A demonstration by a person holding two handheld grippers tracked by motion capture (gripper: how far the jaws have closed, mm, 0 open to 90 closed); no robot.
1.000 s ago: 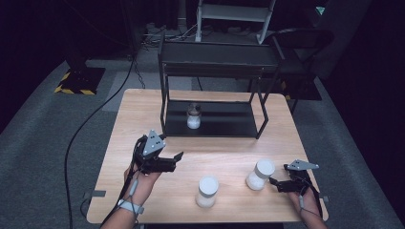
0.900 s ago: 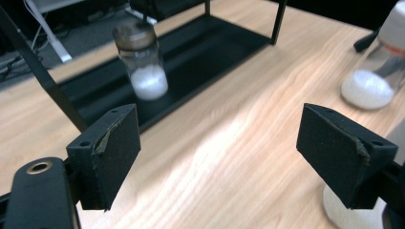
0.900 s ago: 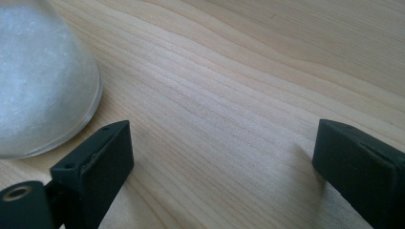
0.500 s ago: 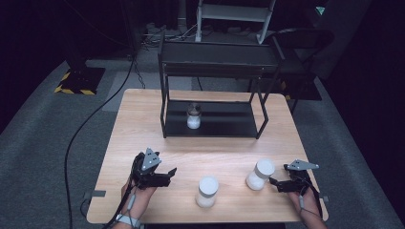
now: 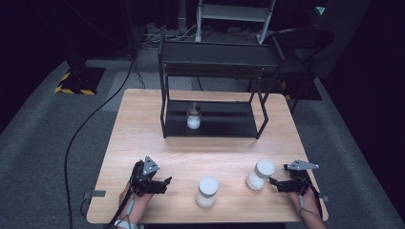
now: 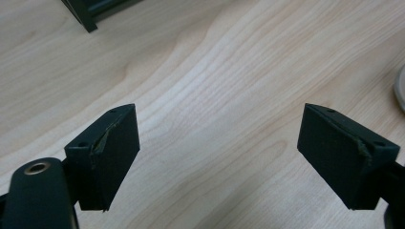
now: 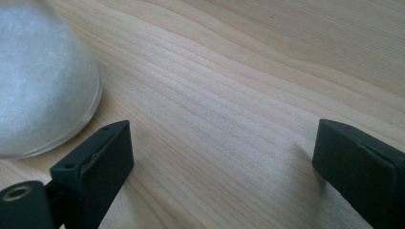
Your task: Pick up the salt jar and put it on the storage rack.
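Left gripper brought down and back toward the near table edge, jaws apart, nothing held between them.

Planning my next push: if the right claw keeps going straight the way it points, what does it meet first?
Probably the right jar. In the high view the right claw points left at it, close by. In the right gripper view, though, the jar sits left of the open jaws' gap, bare table ahead, so it might only graze it.

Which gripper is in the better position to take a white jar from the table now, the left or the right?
Probably the right. The right gripper is open and sits just beside the right jar, jaws pointing at it. The left gripper, also open, has bare table between it and the middle jar.
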